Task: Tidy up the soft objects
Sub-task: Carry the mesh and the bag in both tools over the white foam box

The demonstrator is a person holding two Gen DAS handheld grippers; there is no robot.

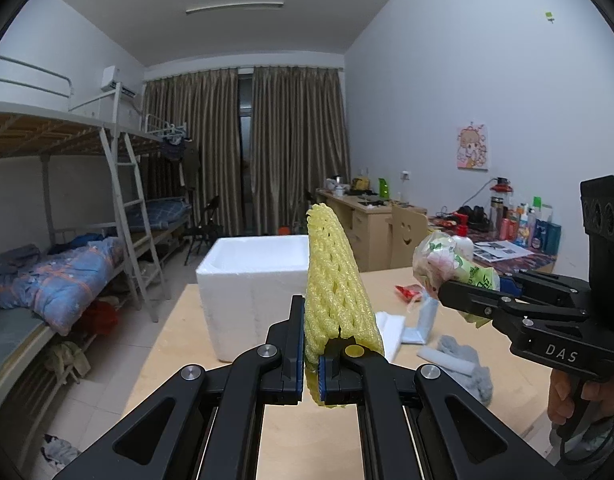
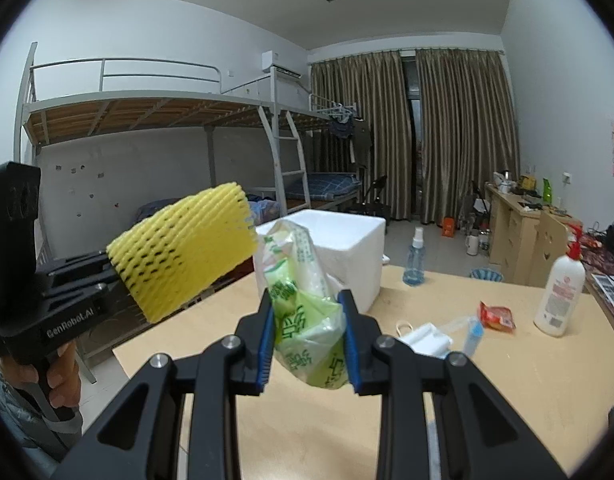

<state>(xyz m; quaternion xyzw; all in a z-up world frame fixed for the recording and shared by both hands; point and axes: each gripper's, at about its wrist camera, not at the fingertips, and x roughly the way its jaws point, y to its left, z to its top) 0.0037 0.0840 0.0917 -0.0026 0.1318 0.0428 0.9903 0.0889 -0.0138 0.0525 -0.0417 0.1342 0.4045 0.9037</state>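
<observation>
My left gripper is shut on a yellow foam net sleeve and holds it upright above the wooden table. My right gripper is shut on a green-printed plastic bag, lifted above the table. Each gripper shows in the other view: the right gripper with the bag at right, the left one with the yellow sleeve at left. A white foam box stands open at the table's far left corner, behind both held things.
On the table lie white foam pieces, a grey cloth, a red snack packet, a lotion pump bottle and a blue spray bottle. Bunk beds stand left, desks right.
</observation>
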